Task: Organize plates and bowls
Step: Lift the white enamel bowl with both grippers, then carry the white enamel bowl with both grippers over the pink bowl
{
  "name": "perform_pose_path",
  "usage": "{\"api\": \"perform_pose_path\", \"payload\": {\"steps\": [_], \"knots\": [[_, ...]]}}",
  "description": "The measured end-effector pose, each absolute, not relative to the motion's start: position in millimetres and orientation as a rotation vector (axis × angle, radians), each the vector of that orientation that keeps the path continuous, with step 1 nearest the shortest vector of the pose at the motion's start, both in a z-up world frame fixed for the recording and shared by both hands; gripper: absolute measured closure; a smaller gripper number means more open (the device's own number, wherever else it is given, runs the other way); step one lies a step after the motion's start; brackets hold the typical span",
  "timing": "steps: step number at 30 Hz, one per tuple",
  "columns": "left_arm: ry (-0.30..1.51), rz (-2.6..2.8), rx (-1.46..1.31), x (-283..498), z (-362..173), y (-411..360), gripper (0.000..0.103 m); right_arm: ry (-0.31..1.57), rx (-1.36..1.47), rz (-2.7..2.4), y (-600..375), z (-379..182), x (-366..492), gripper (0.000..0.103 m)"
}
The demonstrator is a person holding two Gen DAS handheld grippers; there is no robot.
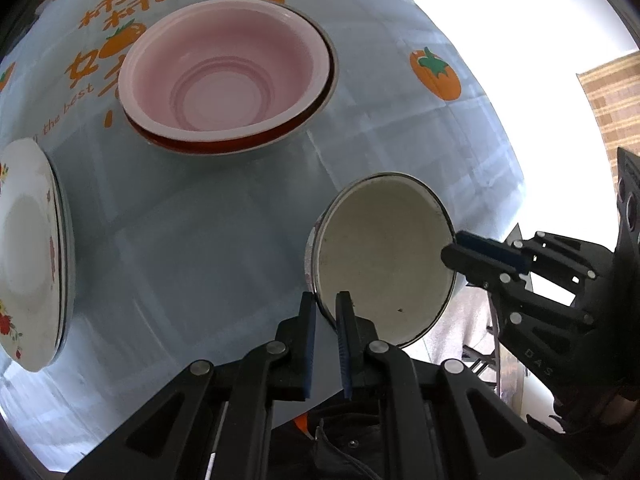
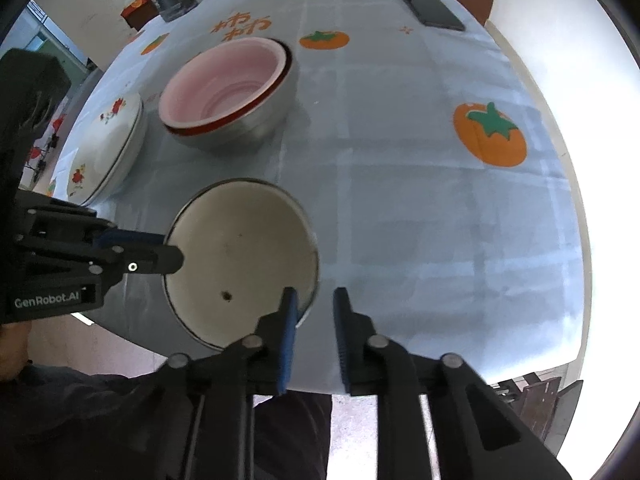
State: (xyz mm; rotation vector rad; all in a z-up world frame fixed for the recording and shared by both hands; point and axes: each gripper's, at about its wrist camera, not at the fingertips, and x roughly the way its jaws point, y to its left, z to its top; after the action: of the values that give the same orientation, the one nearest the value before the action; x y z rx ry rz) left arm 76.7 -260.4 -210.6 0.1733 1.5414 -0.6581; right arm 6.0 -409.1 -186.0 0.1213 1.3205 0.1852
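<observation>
Both claws are clamped on the round white enamel bowl with a dark rim [image 1: 384, 256]. The left gripper [image 1: 326, 312] pinches the rim's near-left arc and the right gripper [image 2: 314, 308] pinches the opposite arc, so the bowl sits between them at the near edge of the pale blue persimmon-print tablecloth [image 2: 400, 200]. I can't tell if it's lifted or resting. My guess for the target is the pink plastic bowl [image 1: 228, 72], nested in red-rimmed and steel bowls. It lies straight ahead toward the table's middle, well apart and slightly on the left gripper's side. The flower-patterned white plate [image 1: 28, 248] sits off at the left edge.
</observation>
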Motion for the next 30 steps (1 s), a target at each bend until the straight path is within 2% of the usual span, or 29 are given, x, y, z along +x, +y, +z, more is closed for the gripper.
{"api": "perform_pose_path", "payload": {"steps": [5, 24, 30], "knots": [[1.534, -0.66, 0.182, 76.3, -209.7, -260.3, 0.092, 1.301, 0.12, 0.177, -408.9, -184.2, 6.7, 0.096], [1.343, -0.63, 0.102, 111.7, -124.2, -232.8, 0.093, 1.163, 0.082, 0.205, -398.7, -119.4, 39.6, 0.096], [1.318, -0.596, 0.082, 133.2, -115.3, -231.7, 0.093, 1.127, 0.058, 0.216, -390.9, -106.9, 65.8, 0.096]]}}
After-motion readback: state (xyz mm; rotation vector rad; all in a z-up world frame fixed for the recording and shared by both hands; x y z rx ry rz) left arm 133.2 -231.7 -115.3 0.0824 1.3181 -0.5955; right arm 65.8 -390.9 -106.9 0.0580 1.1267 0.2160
